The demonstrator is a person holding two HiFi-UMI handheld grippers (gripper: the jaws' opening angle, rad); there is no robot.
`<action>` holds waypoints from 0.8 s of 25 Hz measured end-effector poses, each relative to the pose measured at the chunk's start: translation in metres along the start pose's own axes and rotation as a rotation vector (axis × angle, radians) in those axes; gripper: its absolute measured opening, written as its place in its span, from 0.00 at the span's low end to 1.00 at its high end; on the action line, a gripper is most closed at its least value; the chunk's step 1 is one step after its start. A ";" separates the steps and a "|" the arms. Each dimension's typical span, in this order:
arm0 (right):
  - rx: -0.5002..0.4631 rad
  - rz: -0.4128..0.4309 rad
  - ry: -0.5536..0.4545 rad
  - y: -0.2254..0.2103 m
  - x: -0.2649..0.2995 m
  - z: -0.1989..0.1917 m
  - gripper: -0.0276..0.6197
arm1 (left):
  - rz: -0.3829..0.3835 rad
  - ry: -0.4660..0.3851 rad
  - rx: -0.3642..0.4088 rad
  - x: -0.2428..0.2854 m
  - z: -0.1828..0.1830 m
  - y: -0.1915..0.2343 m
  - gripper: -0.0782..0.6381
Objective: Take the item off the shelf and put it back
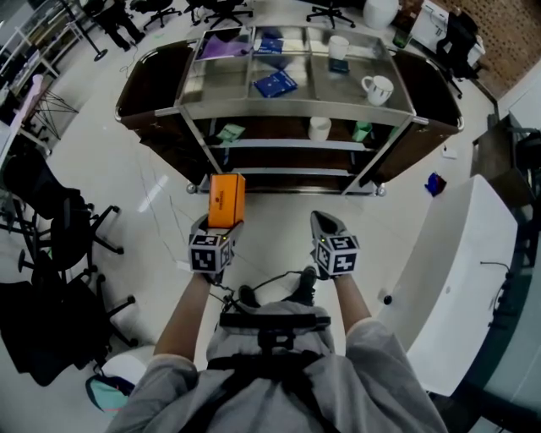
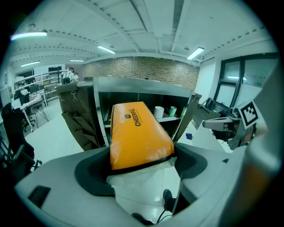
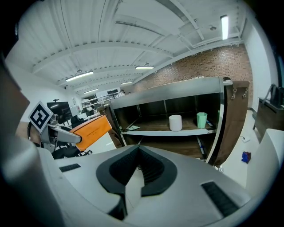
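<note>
The left hand-held gripper (image 2: 142, 153) is clamped on the near end of an orange pack (image 2: 137, 128). Its dark pads press both sides, and the pack juts straight out ahead of the jaws, printed face up, tilted slightly upward away from them. It hangs in the air over the pale floor (image 1: 279, 211), short of the shelf and touching none of its boards. To this gripper's right, at about the same reach, the right hand-held gripper (image 3: 138, 166) has its jaws brought together at the tips with nothing between them. Ahead of both stands the metal shelf unit (image 1: 296, 108), open-fronted with several boards. On one of its middle boards, ahead and to the right of the pack, a white cup (image 3: 175, 123) and a green cup (image 3: 202, 119) stand upright, near each other but apart. On the unit's top, further off, lie a blue packet (image 1: 275, 83) roughly ahead of the left hand-held gripper and two white mugs (image 1: 378, 87) toward the right. Office chairs (image 1: 211, 10) stand beyond the unit.
</note>
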State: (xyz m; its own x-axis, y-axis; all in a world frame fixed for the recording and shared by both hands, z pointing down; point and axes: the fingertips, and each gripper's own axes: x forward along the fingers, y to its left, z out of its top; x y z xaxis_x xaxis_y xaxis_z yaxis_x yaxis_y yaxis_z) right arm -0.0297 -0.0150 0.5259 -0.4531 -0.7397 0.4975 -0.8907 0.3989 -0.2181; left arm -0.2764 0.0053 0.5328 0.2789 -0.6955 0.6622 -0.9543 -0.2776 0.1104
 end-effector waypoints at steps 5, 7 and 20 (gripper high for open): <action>-0.004 0.004 0.006 -0.005 0.004 0.002 0.06 | 0.000 0.008 0.008 0.006 0.000 -0.003 0.67; -0.010 0.005 0.007 -0.008 0.005 0.003 0.06 | 0.000 0.010 0.005 0.009 0.000 -0.006 0.67; -0.064 0.052 0.017 -0.033 0.007 0.023 0.06 | 0.007 0.021 0.001 0.045 0.022 -0.038 0.67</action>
State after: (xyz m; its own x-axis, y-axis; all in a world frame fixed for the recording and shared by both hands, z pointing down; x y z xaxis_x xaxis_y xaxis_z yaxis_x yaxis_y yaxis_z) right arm -0.0045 -0.0456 0.5171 -0.4974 -0.7078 0.5016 -0.8616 0.4705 -0.1904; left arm -0.2250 -0.0295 0.5421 0.2702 -0.6832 0.6784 -0.9560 -0.2740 0.1048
